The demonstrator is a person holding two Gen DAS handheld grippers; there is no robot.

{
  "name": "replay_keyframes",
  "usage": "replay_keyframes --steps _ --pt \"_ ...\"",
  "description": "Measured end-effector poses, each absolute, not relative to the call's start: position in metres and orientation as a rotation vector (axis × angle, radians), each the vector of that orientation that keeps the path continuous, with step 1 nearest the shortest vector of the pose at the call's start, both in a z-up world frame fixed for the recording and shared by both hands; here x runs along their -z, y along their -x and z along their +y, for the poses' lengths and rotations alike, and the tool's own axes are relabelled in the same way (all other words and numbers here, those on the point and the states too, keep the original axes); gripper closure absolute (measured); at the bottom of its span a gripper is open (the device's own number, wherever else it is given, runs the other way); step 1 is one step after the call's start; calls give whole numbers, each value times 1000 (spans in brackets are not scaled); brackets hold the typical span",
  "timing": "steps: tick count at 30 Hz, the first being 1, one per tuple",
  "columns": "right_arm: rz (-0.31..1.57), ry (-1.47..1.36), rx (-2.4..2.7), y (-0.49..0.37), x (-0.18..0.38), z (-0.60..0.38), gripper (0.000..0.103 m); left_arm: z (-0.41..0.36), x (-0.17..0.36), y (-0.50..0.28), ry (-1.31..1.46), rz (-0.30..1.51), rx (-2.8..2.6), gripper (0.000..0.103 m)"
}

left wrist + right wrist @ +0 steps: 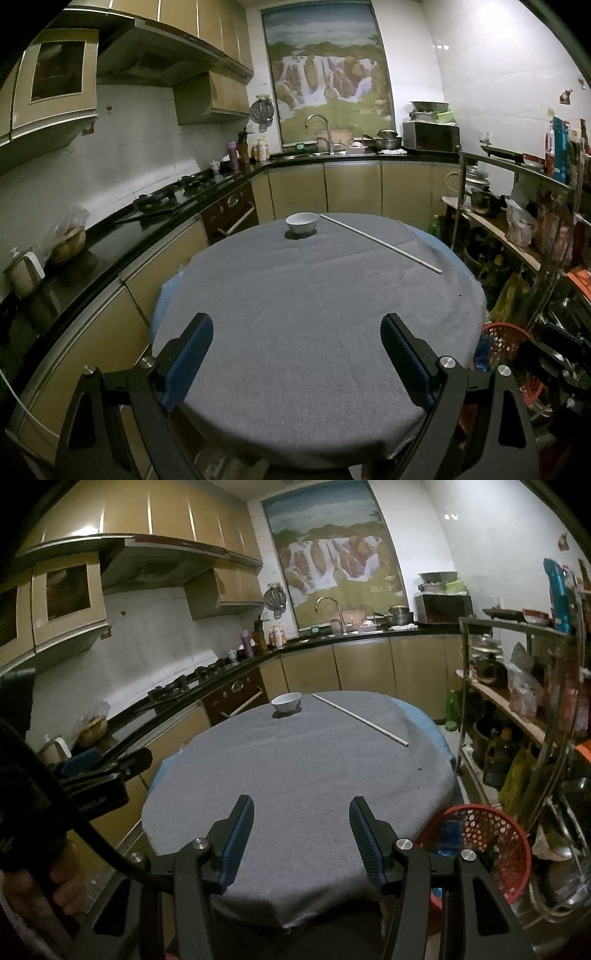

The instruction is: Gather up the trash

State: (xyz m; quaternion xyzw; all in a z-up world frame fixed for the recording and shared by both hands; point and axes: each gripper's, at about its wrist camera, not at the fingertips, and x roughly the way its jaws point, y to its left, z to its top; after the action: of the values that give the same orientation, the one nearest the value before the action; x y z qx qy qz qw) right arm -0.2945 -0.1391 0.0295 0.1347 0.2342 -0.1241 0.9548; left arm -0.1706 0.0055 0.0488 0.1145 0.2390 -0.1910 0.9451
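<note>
A long thin white stick (380,243) lies flat on the far right part of the table, running diagonally from near the far edge toward the right rim. A white bowl (302,222) stands upright to its left, near but apart from the stick's far end. A red perforated basket (487,845) sits below the table's near right rim; something blue shows inside it, too unclear to identify.

The round table (314,332) carries a grey cloth, lightly creased, with a blue layer showing beneath it at the left and right edges. A small dark speck lies near the right rim.

The left gripper (297,328) hangs over the near edge, jaws spread wide, nothing between them. The right gripper (301,812) is likewise over the near edge, jaws parted more narrowly, also released and empty.

Beyond the table, tan cabinets with a black counter (155,218) wrap the left and far walls. A gas hob sits on the left run; a sink tap (318,122) stands below a waterfall picture (325,74). A metal shelf rack (517,221), crowded with pots, bags and bottles, occupies the right side.
</note>
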Motion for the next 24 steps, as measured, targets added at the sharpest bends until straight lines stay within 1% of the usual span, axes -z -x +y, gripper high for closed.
replay_keyframes --steps 7,24 --pt "484 -209 322 292 -31 -130 45 7 -49 172 -224 491 382 11" --pt "488 -204 320 291 -36 -127 45 6 -51 172 -218 491 371 11"
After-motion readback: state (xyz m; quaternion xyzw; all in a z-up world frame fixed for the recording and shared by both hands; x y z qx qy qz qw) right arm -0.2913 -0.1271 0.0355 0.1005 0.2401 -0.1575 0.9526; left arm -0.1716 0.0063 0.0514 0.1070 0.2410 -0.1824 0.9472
